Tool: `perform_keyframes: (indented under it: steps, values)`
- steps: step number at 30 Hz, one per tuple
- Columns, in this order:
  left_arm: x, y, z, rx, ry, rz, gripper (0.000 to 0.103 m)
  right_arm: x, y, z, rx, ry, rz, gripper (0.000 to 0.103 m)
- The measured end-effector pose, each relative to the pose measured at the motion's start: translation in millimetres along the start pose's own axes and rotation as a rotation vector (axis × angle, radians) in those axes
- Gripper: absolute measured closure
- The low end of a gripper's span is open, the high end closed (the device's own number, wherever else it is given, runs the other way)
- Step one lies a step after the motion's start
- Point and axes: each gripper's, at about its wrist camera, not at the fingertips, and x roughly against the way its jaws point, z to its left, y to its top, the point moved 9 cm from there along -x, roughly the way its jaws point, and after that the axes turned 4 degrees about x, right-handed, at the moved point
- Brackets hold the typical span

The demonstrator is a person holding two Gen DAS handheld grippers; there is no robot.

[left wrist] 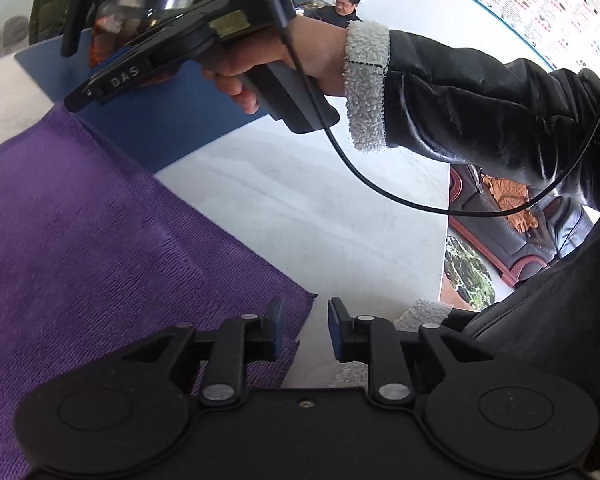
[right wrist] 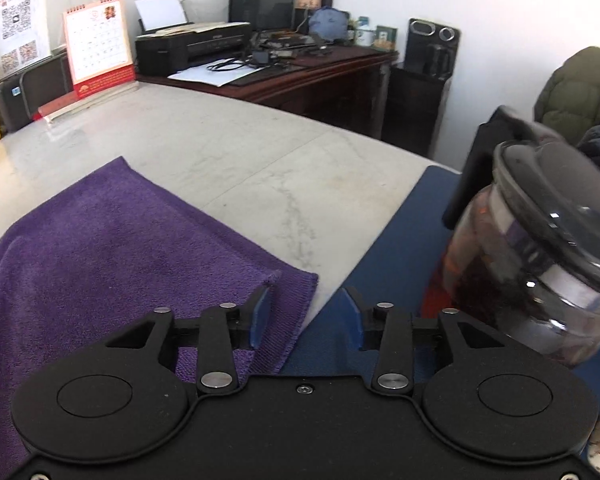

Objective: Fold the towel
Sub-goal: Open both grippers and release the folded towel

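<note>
Towel (left wrist: 100, 232): purple, lying flat on the pale tabletop (left wrist: 300, 208), with one corner at each gripper.

Left gripper (left wrist: 307, 330): fingers (left wrist: 277, 330) apart, nothing between them. One blue pad sits over the towel's near corner; the other is over bare tabletop. The pads do not press on the cloth.

Right gripper (right wrist: 305, 320): fingers (right wrist: 260, 320) apart, gap empty. One finger is over the towel's corner, where the hem is slightly raised; the other is over a blue mat (right wrist: 380, 248). Whether the pad touches the cloth cannot be told.

In the left wrist view, the right gripper appears above the towel's far edge, held by a hand (left wrist: 260, 64) in a black sleeve (left wrist: 480, 108) with a grey fleece cuff. A black cable (left wrist: 380, 184) hangs from it.

Surroundings: a glass pot (right wrist: 540, 272) with a black lid stands on the mat, right of the right gripper. A desk calendar (right wrist: 100, 44) stands at the tabletop's far edge. A desk with a printer (right wrist: 192, 44) is behind.
</note>
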Motion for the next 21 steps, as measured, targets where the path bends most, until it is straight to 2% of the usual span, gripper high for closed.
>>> perform_keyframes:
  steps: [4,8,10,12,16,20,21]
  values:
    - [2.9,8.7,-7.4,-0.032,0.014,-0.031,0.081,12.9,-1.8,-0.5,0.012,-0.089,-0.016,0.06]
    - [29.7,14.3,-8.4,-0.053,0.041,-0.093,0.081,39.1,3.8,0.4,-0.016,-0.189,-0.082,0.058]
    - [48.1,16.1,-3.0,-0.046,0.067,-0.129,0.08,57.9,6.0,6.3,-0.058,-0.209,-0.117,0.057]
    - [80.7,16.3,20.0,0.017,0.135,-0.18,0.075,74.4,5.8,14.7,-0.102,-0.211,-0.134,0.054]
    - [122.6,3.6,74.4,0.146,0.298,-0.235,0.074,82.6,-12.8,47.8,-0.161,-0.151,-0.073,0.054]
    - [139.8,-18.0,138.5,0.263,0.534,-0.185,0.074,68.5,-42.9,90.7,-0.231,-0.089,0.051,0.054]
    - [139.8,-20.8,147.3,0.277,0.552,-0.171,0.074,65.6,-46.4,98.5,-0.255,-0.076,0.07,0.054]
